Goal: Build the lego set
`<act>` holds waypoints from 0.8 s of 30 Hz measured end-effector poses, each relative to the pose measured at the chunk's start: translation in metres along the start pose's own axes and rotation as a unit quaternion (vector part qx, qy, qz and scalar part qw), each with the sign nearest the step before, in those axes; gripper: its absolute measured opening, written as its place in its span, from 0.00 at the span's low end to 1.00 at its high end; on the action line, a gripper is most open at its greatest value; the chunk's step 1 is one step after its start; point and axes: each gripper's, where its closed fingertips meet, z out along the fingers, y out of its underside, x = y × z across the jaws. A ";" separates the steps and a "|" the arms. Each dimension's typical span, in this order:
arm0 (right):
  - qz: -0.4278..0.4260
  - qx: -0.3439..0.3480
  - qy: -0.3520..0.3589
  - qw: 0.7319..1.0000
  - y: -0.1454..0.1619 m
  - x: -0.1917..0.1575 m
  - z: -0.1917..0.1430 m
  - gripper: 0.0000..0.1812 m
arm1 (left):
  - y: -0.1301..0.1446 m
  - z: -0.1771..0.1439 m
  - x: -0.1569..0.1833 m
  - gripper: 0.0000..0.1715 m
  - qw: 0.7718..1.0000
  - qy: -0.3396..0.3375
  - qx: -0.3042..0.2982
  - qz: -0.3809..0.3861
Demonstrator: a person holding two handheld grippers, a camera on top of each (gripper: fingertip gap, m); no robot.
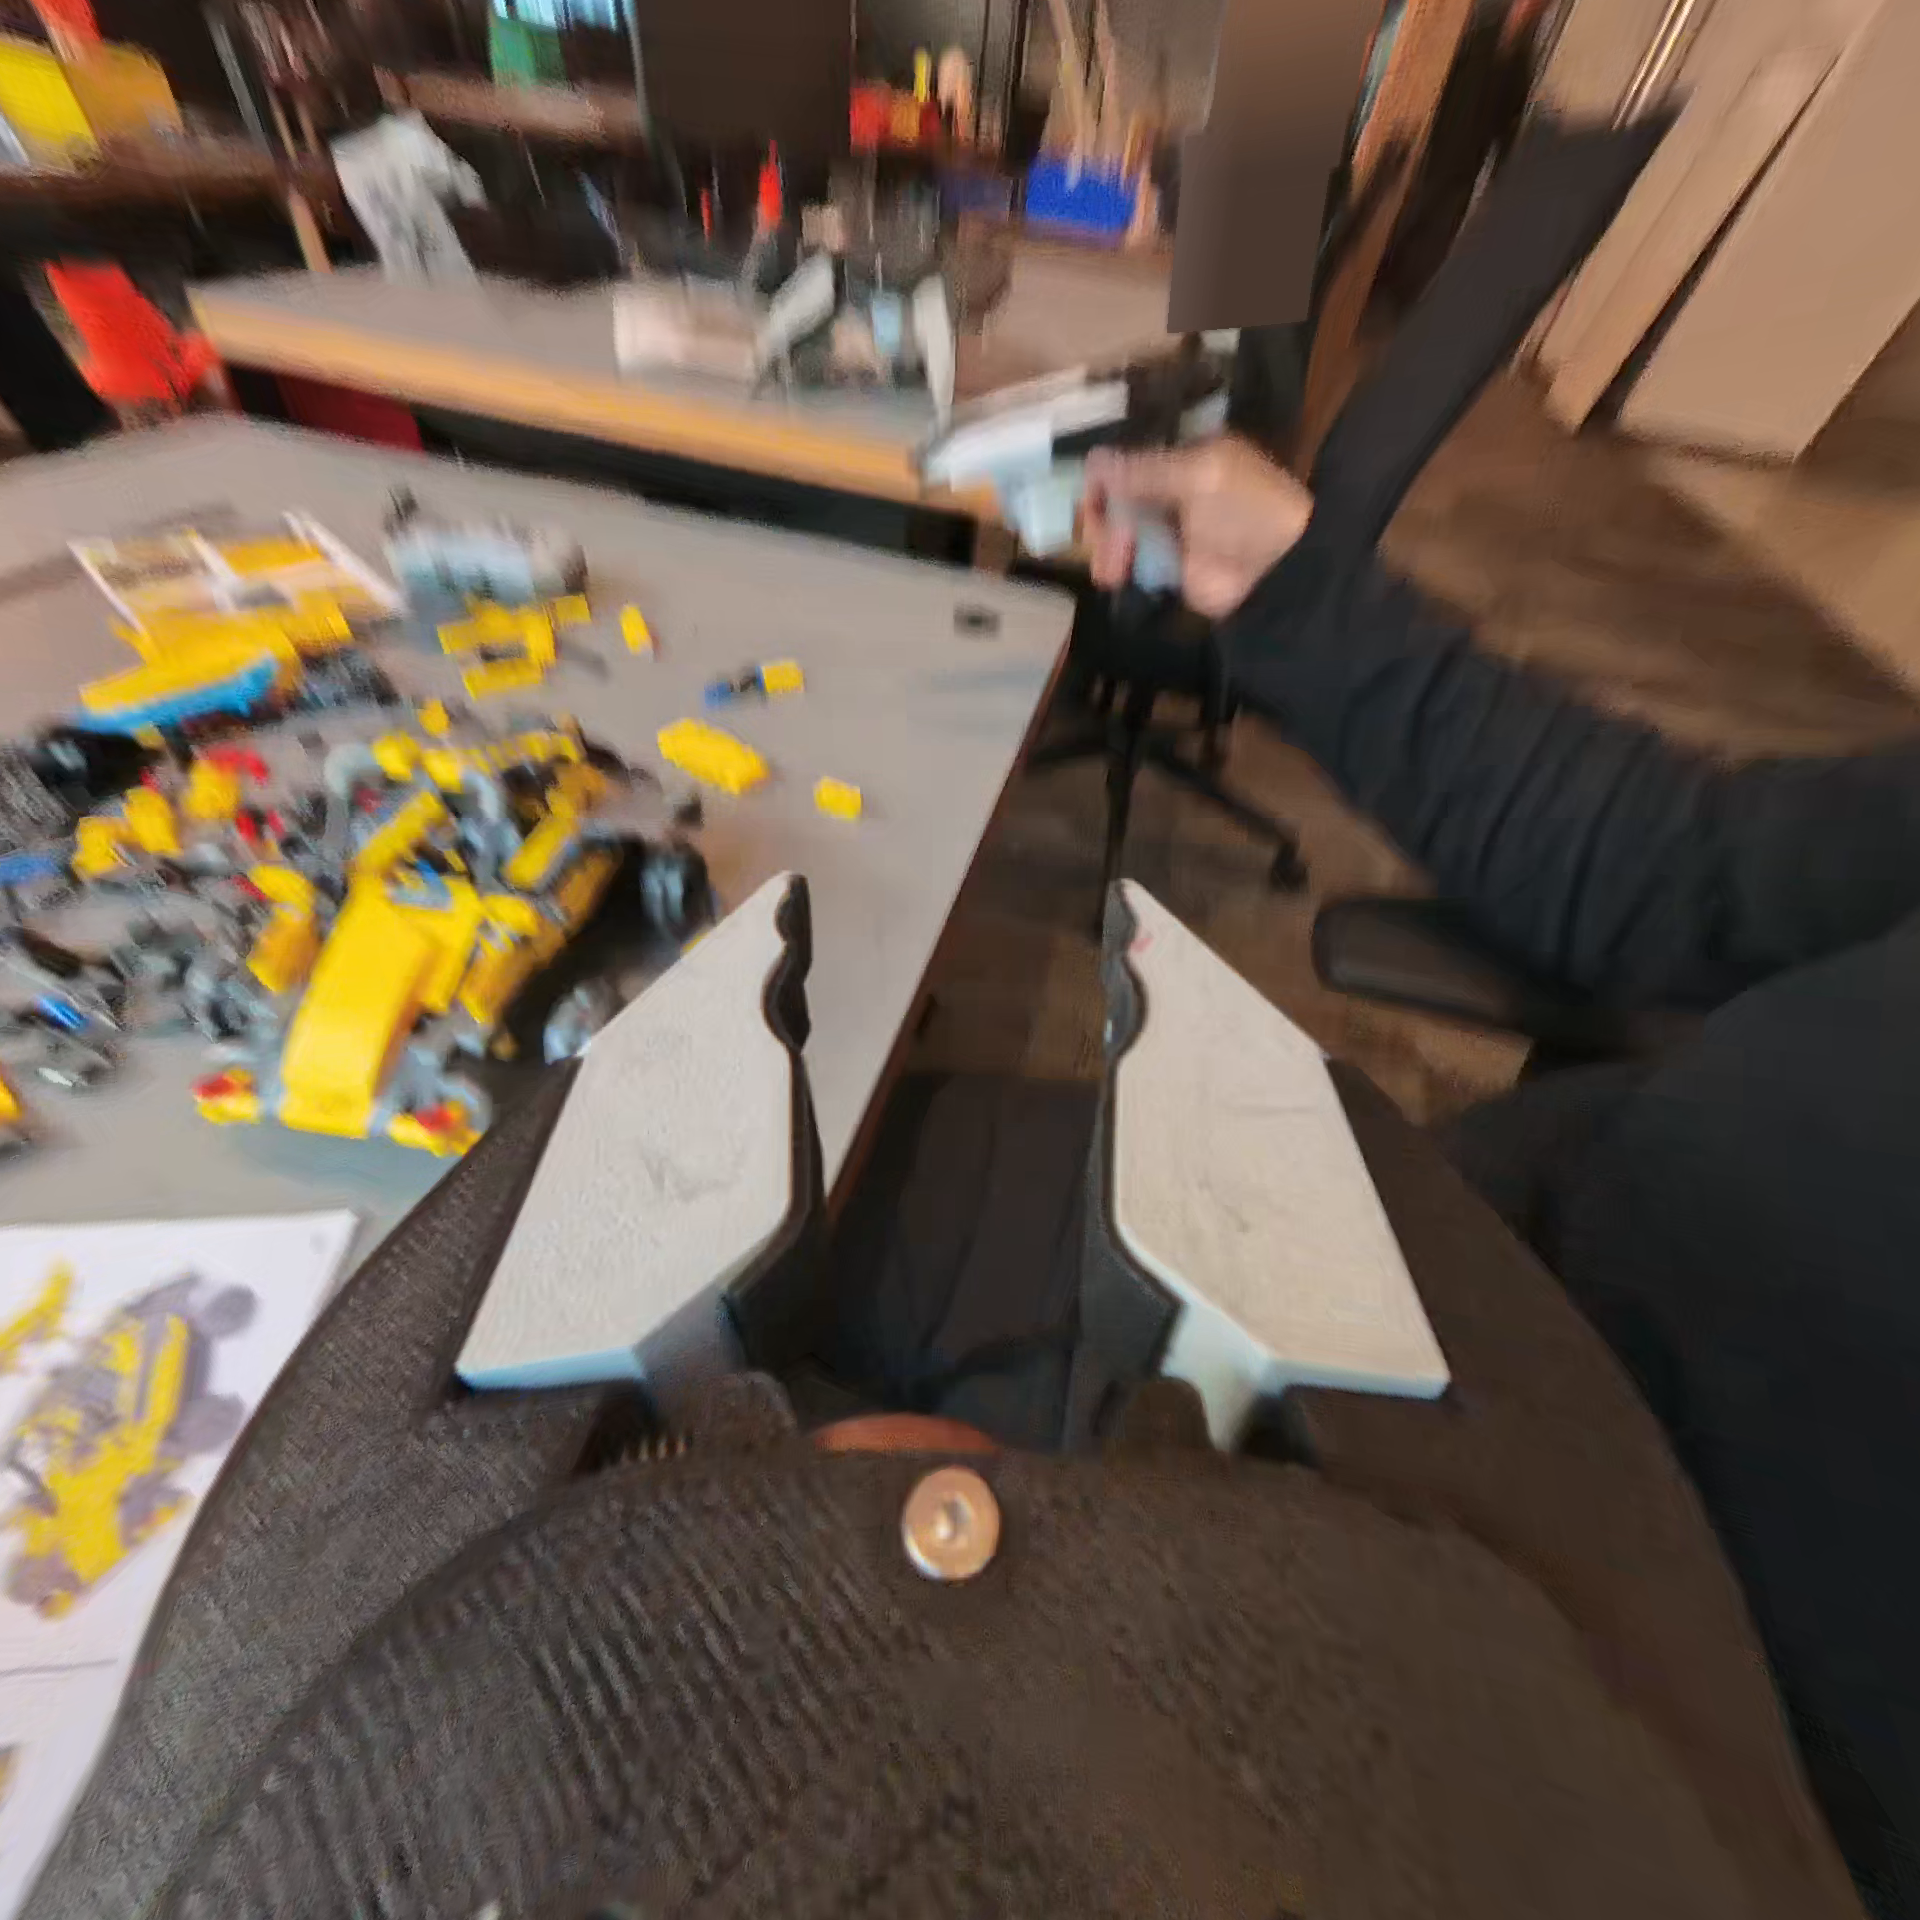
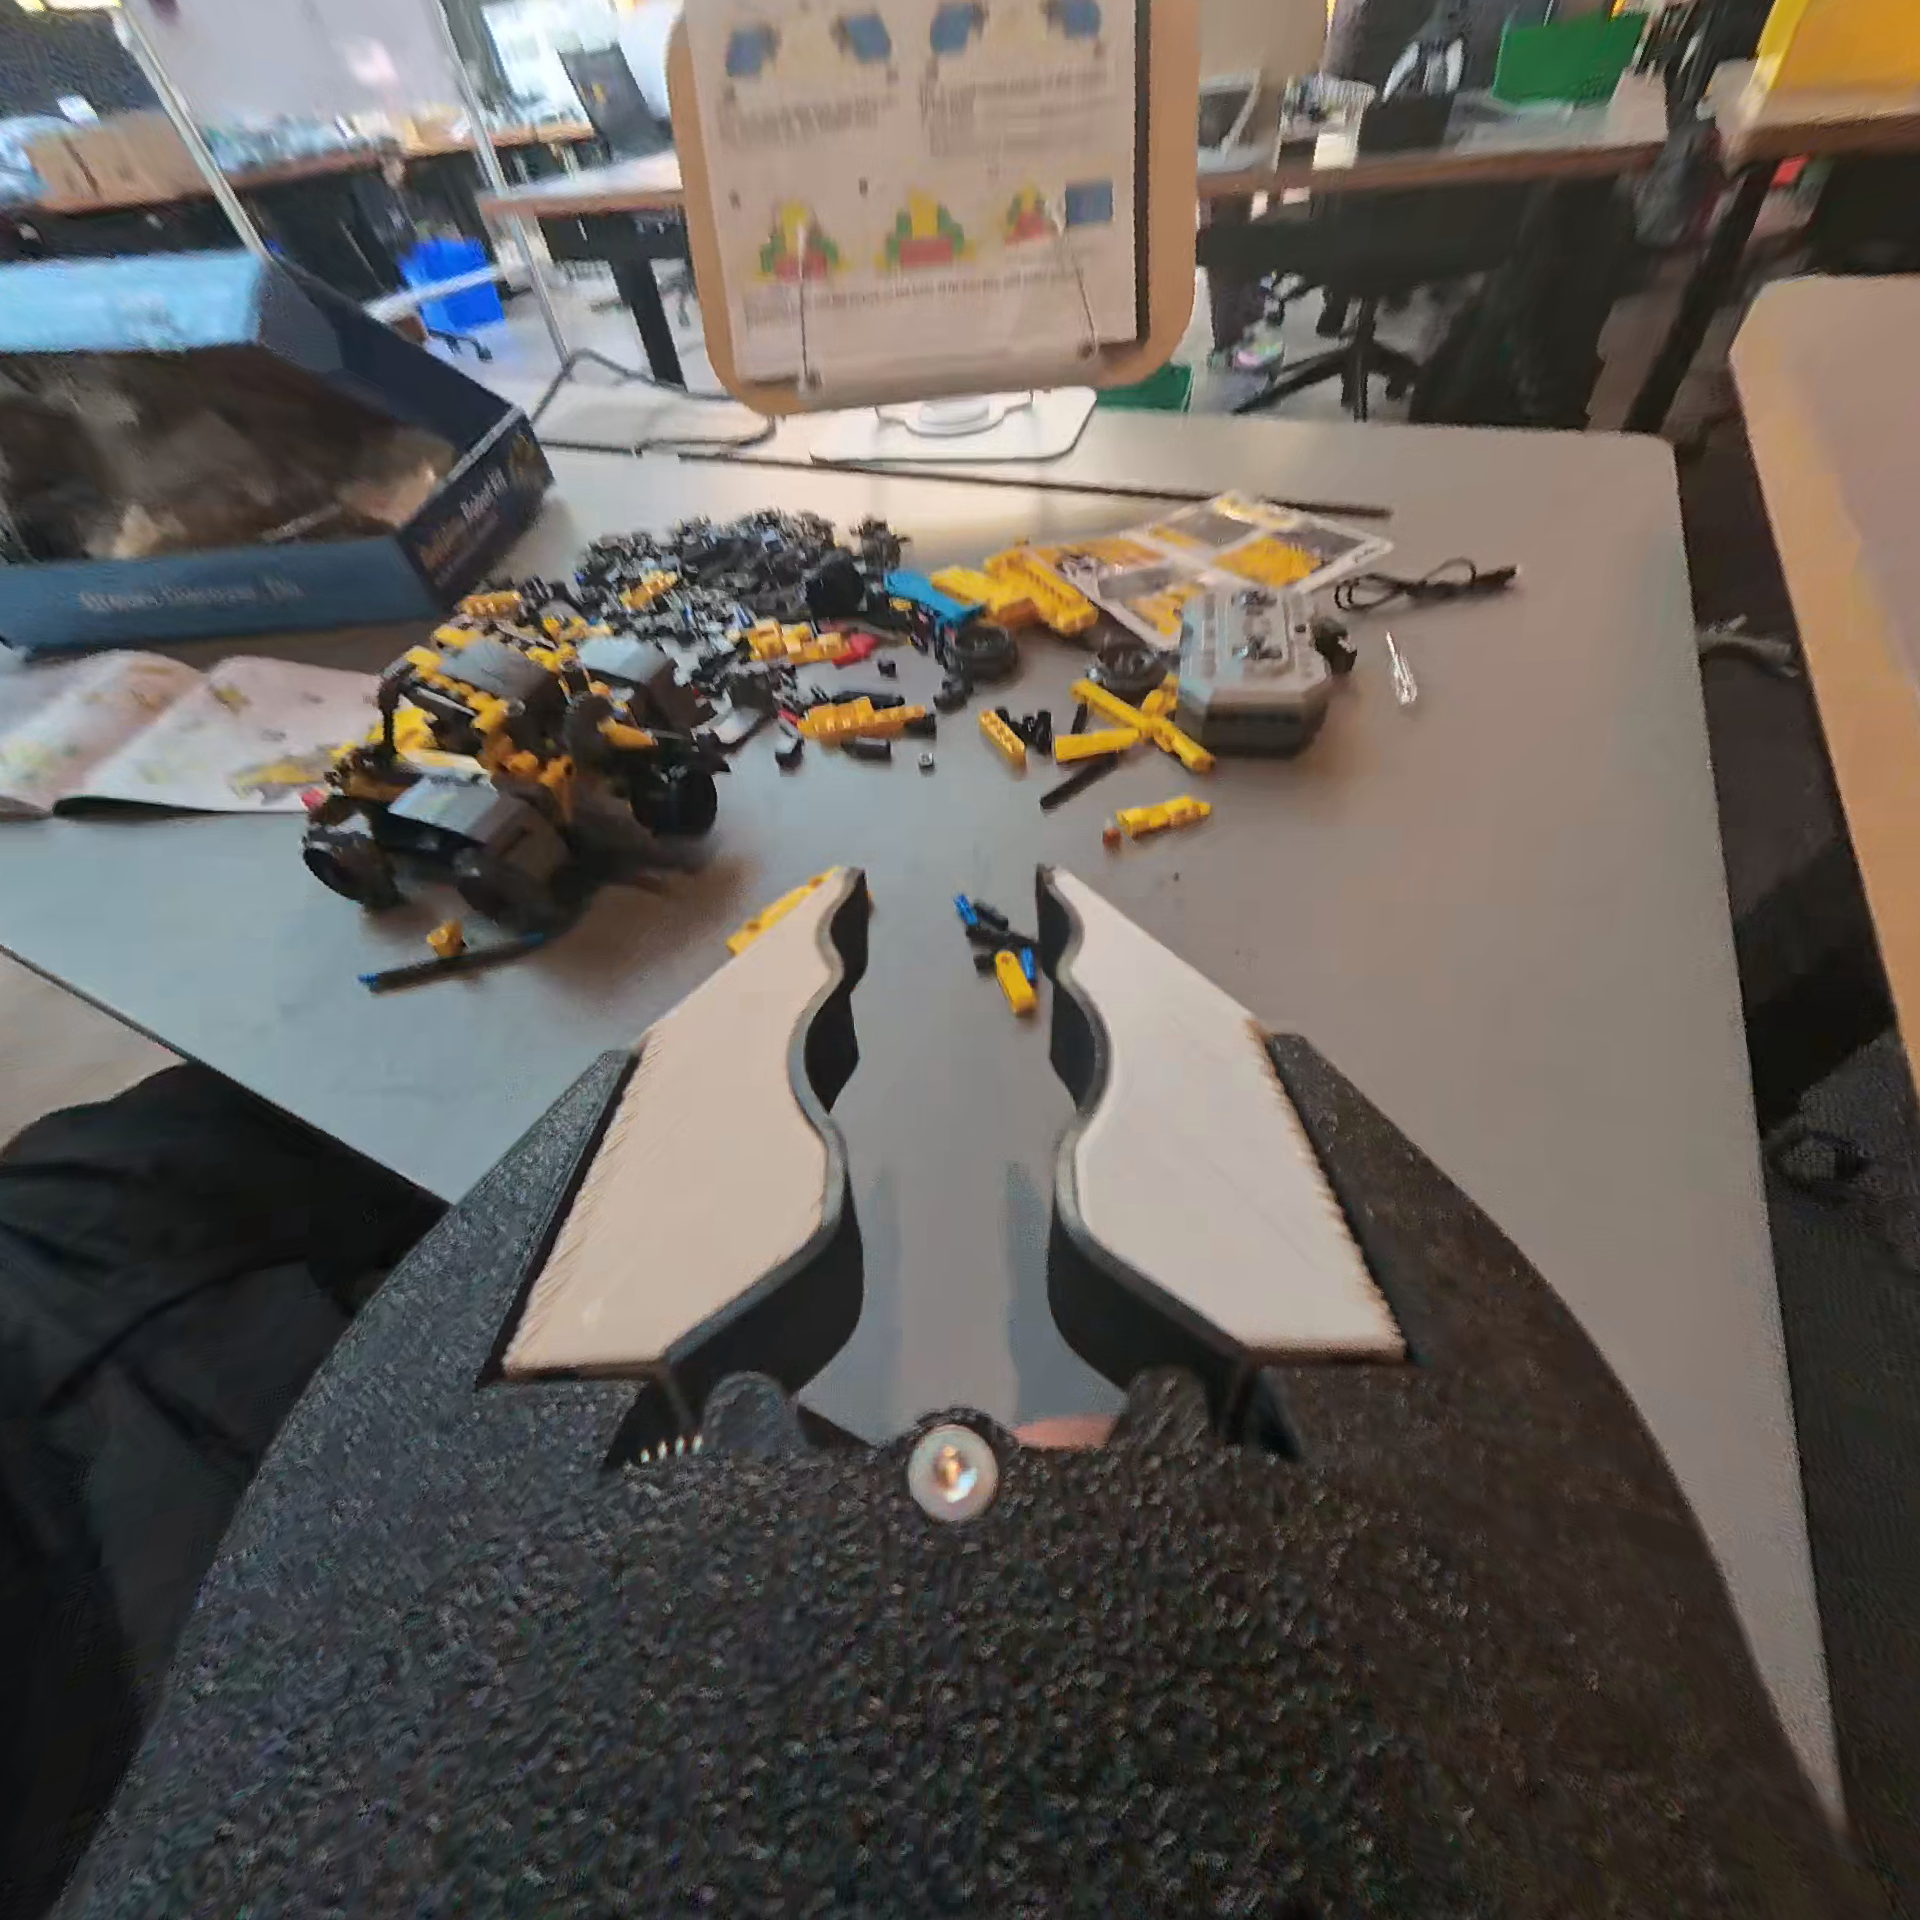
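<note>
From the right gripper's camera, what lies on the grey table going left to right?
Open blue cardboard box → open paper instruction booklet → half-built yellow-and-black toy vehicle → small yellow brick between the open fingers → grey battery box → black cable.

Bricks point(image 2: 862, 717) on table point(image 2: 1403, 987), box point(image 2: 260, 561) behind-L

You sit in open-plan lab or maker workspace. Long grey wood-edged work tables point(image 2: 1403, 156) in rows across top of right wrist view, black rolling office chairs point(image 2: 1340, 353) between them. Blue plastic storage bin point(image 2: 447, 281) on floor, upper left. Propped instruction sheet on rounded brown board point(image 2: 925, 187) with white stand, top centre. Your own grey table point(image 2: 1455, 1039) carries loose yellow and black building-kit parts point(image 2: 790, 623), open dark blue cardboard kit box point(image 2: 312, 468) at left. Left wrist view, blurred: cluttered shelving point(image 1: 104, 125) upper left, brown carpet floor point(image 1: 1558, 582) at right.
</note>
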 end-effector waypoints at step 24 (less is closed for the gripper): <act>-0.163 -0.262 -0.098 0.946 0.067 0.012 0.118 0.12 | 0.129 0.041 -0.005 0.32 0.983 0.000 -0.174 0.062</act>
